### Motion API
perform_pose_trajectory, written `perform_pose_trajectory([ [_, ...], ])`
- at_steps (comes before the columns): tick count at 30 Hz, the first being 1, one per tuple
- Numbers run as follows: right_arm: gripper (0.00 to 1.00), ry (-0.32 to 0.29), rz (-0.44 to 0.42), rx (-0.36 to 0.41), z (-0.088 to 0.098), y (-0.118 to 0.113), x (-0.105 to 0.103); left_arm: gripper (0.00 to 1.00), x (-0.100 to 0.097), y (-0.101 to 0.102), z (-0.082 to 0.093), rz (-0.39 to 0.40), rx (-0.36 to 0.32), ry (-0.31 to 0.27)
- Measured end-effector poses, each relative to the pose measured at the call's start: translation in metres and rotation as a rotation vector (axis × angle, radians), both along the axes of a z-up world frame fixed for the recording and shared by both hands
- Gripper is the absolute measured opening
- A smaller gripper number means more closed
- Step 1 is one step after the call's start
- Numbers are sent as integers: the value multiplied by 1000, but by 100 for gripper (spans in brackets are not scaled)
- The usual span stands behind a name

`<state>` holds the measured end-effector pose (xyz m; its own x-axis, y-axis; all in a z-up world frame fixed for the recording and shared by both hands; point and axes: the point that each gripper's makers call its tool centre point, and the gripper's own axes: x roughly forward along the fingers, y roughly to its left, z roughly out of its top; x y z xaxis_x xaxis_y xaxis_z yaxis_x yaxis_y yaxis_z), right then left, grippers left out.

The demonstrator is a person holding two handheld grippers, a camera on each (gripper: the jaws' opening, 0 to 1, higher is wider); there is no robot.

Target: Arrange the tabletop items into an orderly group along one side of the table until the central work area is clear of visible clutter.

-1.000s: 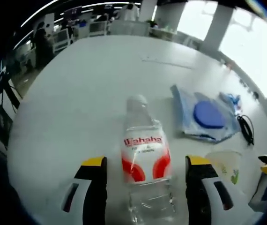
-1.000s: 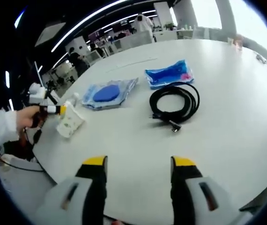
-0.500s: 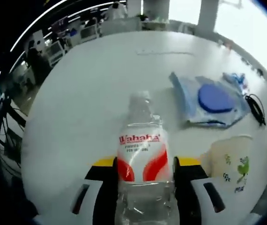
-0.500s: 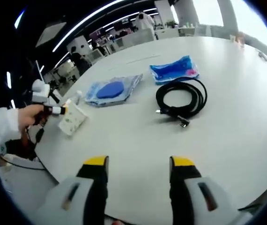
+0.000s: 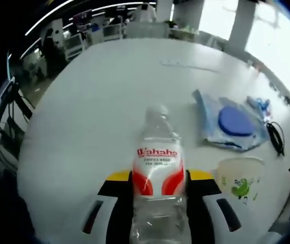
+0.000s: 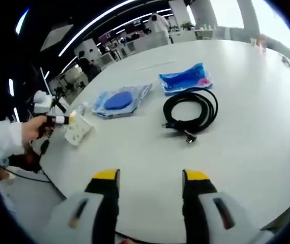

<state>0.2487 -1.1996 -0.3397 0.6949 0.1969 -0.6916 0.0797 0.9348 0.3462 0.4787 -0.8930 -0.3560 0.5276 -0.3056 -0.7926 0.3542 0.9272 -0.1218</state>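
Observation:
My left gripper [image 5: 157, 185] is shut on a clear plastic water bottle [image 5: 158, 168] with a red and white label, cap pointing away. A white paper cup [image 5: 238, 181] with green print sits just right of it. In the right gripper view my right gripper [image 6: 148, 187] stands open over bare table, nothing between its fingers. Ahead of it lies a coiled black cable [image 6: 190, 111]. Beyond are a clear bag with a blue disc [image 6: 118, 101] and a blue packet [image 6: 184, 79]. The left gripper [image 6: 53, 120] appears at the far left by the cup [image 6: 78, 129].
The round white table [image 6: 247, 117] has free room to the right and near my right gripper. In the left gripper view the bag with the blue disc [image 5: 232, 122] and the black cable [image 5: 276, 138] lie at the right. Office desks and people stand far behind.
The left jaws closed onto the bottle, which now stands between them. The right gripper stayed open and barely shifted.

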Motion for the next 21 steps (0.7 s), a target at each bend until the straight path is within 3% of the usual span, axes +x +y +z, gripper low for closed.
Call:
perform_pose_trajectory([
  [8, 47, -19, 25, 14, 13, -4, 9, 34, 1, 8, 25, 82, -62, -52],
  [21, 46, -52, 100, 51, 32, 5, 35, 35, -18, 4, 56, 116, -120, -166],
])
